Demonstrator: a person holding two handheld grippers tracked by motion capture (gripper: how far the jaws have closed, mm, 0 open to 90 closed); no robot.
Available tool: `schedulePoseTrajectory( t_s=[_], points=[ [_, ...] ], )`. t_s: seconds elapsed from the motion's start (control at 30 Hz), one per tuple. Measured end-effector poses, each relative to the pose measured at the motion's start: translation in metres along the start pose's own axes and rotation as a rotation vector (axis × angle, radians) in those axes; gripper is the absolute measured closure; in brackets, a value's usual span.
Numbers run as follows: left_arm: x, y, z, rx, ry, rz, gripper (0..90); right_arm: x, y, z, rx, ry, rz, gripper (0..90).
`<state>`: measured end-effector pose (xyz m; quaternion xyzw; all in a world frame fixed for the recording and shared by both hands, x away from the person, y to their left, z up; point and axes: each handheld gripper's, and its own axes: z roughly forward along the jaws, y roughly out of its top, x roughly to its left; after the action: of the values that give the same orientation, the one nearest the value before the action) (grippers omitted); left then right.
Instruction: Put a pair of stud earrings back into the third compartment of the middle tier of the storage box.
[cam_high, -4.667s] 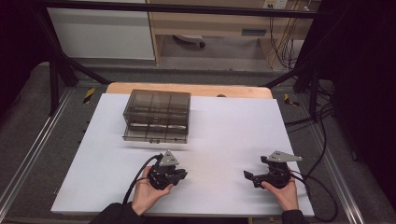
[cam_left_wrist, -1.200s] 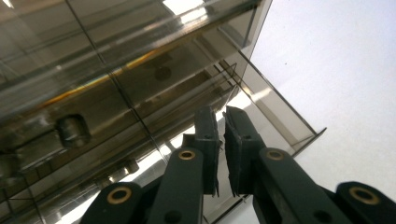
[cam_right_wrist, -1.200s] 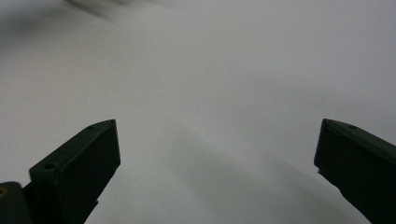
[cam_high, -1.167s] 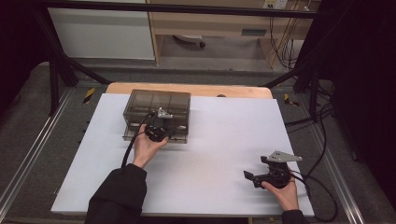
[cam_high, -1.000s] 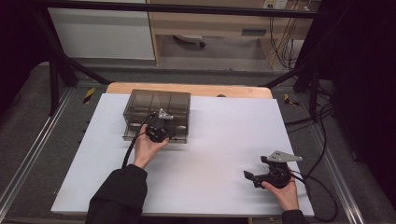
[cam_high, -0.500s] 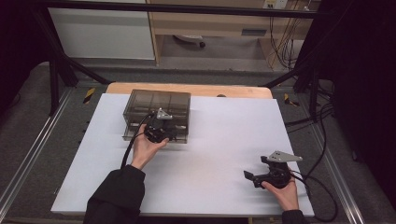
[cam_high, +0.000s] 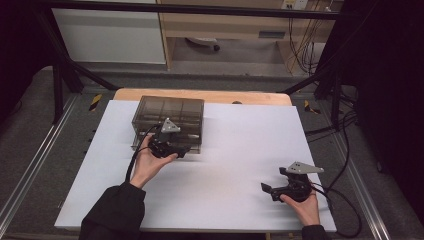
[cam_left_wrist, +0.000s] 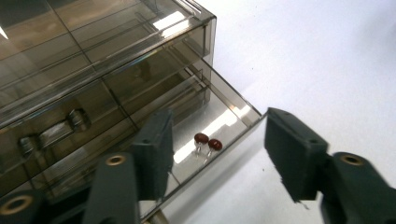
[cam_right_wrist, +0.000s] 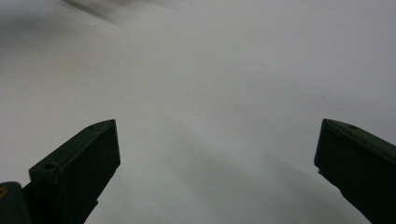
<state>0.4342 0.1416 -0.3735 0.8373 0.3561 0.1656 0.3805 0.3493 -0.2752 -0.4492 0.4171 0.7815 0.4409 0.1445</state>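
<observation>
Drawer (cam_left_wrist: 219, 135) of smoky plastic organizer box (cam_high: 169, 116) pulled partway out, far-left on white counter (cam_high: 235, 150). Two small red components (cam_left_wrist: 208, 142) lying on drawer floor near front wall. Left tongs (cam_left_wrist: 217, 156) just at drawer front, jaws just been opening, gaping now, drawer's front wall running between them, pads off it. Looks like release after the pull, drawer-open step about done. Right tongs (cam_right_wrist: 215, 154) spread wide, nothing between, hovering over bare counter near right. Next, prob.: dip into drawer, pinch a red part; needs fine aim, tiny targets close to wall.
</observation>
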Motion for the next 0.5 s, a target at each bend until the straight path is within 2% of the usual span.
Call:
schedulePoseTrajectory(
  t_s=[0.13, 0.33, 0.5],
  points=[
    [-0.003, -0.006, -0.006, -0.026, -0.016, 0.001, 31.9, 0.000, 0.000, 0.000, -0.002, 0.000, 0.001, 0.8],
    [-0.008, -0.018, -0.013, -0.037, -0.023, 0.024, 22.2, 0.001, 0.000, -0.001, -0.001, 0.003, 0.008, 0.7],
    [-0.010, -0.030, -0.017, -0.048, -0.034, 0.021, 18.5, 0.001, 0.000, -0.001, -0.003, 0.003, 0.007, 0.7]
  ],
)
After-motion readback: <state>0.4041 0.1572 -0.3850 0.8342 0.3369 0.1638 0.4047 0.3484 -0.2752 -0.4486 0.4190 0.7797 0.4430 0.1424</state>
